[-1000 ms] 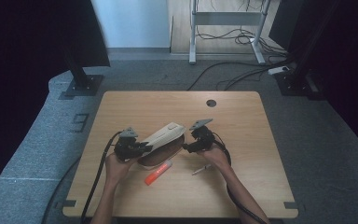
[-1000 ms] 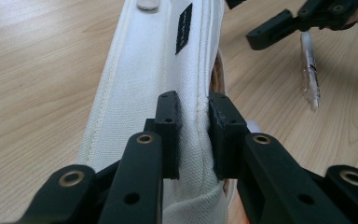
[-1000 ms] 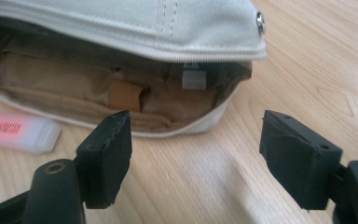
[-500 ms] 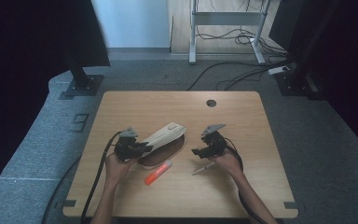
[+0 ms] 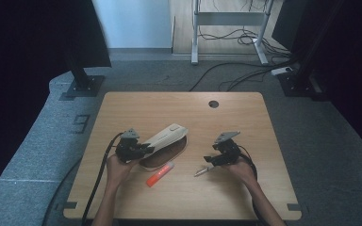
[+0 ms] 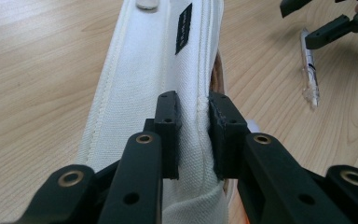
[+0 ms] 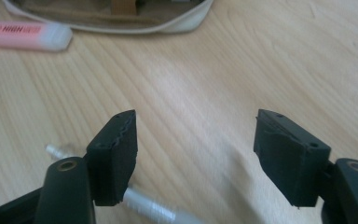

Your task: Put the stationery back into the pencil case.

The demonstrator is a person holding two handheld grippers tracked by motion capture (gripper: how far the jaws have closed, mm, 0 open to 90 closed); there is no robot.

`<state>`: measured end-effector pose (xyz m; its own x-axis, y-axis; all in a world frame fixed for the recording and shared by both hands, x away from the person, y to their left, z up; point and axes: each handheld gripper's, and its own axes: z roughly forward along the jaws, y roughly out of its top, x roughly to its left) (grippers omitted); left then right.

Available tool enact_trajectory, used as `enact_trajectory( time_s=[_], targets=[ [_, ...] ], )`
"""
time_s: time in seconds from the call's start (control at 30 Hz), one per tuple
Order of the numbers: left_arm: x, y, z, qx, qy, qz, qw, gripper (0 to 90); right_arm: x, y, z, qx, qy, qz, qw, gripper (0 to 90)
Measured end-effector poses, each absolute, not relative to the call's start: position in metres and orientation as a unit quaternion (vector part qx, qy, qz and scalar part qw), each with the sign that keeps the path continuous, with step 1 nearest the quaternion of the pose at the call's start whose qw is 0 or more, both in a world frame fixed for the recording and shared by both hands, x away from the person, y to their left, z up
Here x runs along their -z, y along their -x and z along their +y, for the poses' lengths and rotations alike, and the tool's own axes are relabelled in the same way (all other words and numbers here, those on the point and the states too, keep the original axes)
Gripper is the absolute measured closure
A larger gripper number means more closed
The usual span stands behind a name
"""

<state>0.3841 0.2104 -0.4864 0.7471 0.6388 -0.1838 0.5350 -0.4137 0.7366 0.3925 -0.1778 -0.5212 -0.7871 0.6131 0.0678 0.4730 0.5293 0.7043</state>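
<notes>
The high view is dim, with black corners. Soft overhead light brightens the pale wooden table (image 5: 136,108). Both gripper views blur toward their edges.

Open bare table (image 5: 169,106) across the far half and along the near edge, free for passing. Blocked at left-centre by the white pouch (image 5: 166,135), pinched at its flap by the left gripper (image 5: 143,149), with the orange highlighter (image 5: 160,173) just beside its near rim. Narrow lane between pouch and right gripper (image 5: 210,161), crossed only by the clear pen (image 5: 201,171) lying on the wood under those 2 wide-parted jaws.
</notes>
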Motion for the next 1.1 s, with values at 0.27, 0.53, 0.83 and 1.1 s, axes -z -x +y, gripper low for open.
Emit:
enact_trajectory(
  time_s=[0.27,0.53,0.83,1.1],
  targets=[
    [0.486,-0.384,0.21,-0.062,-0.838,0.35,0.413,75.1,0.525,-0.382,-0.192,-0.368,-0.309,0.873,0.083,34.1],
    [0.487,-0.384,0.21,-0.061,-0.839,0.35,0.413,75.0,0.534,-0.377,-0.2,-0.359,-0.308,0.878,0.073,34.8],
    [0.487,-0.385,0.21,-0.059,-0.839,0.349,0.413,74.7,0.539,-0.376,-0.204,-0.347,-0.297,0.886,0.081,46.7],
    [0.487,-0.384,0.21,-0.058,-0.839,0.349,0.413,74.6,0.537,-0.373,-0.196,-0.337,-0.272,0.896,0.094,64.8]
  ],
)
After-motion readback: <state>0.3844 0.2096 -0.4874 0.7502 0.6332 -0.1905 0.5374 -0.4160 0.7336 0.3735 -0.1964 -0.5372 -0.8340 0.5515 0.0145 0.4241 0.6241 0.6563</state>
